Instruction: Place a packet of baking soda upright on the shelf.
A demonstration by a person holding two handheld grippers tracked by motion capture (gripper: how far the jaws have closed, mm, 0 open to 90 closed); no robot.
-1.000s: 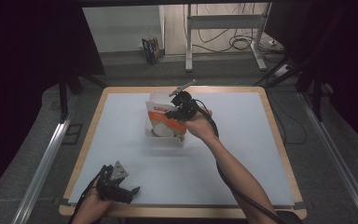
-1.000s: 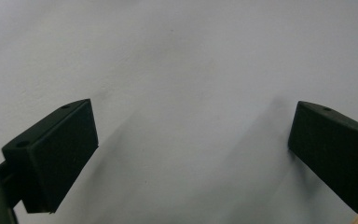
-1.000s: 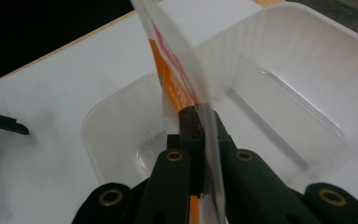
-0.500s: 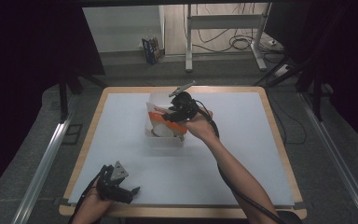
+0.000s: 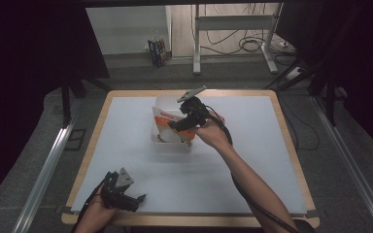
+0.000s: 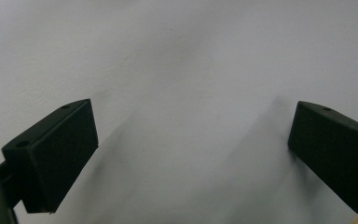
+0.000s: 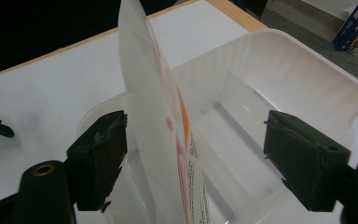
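Packet (image 7: pixel 168 140), a flat white pouch with orange print, stands on edge inside the clear plastic bin (image 7: pixel 307 84) near the middle of the bench (image 5: pixel 272 165). Its long axis runs up out of the bin, between the jaws of the right tool (image 7: pixel 193 154), which have just been opening; one pad sits beside it, the other well clear. Bin walls hem the sides, so upward is the free way out. The left tool (image 6: pixel 191 149) rests open at the bench's near edge, far off.
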